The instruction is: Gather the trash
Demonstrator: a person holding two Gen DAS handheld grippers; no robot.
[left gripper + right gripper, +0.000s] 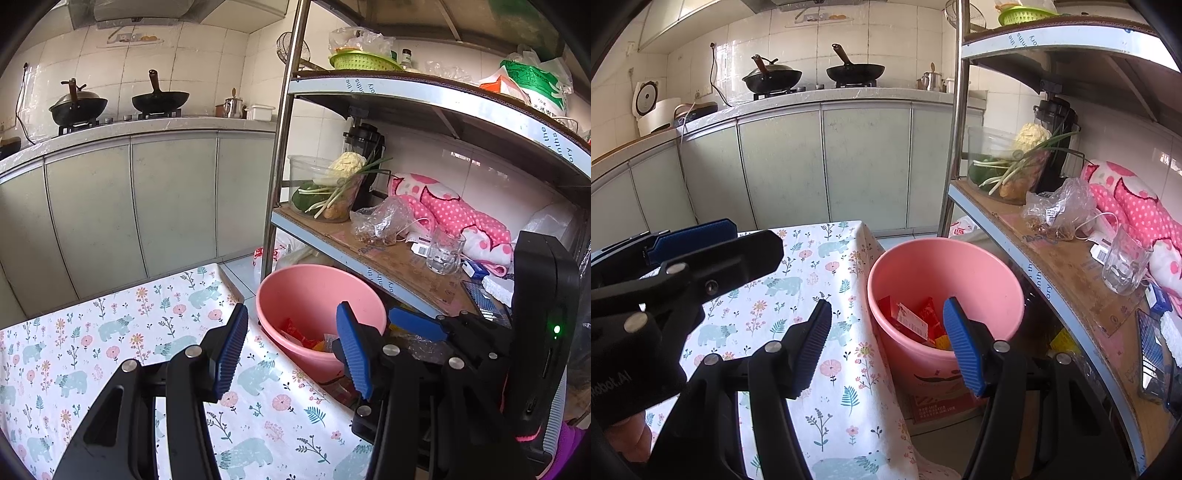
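Inside the pink bucket (982, 266), wrappers (916, 321), just beyond both wide, empty hand-held grippers (886, 347).

1. Shelf edge strip (384, 88): mirrored print, partly legible — "the", "nths", "ory".
2. Same lettering repeats along the lower shelf edge (1043, 286), only fragments readable.
3. Left gripper (701, 254) body: reversed "robot.AI"-like marking, partly cut off.
4. White label (421, 248): barcode, digits too small.

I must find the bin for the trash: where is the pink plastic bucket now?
The pink plastic bucket stands on the floor between the floral-cloth table and the metal shelf rack, centre in both views.
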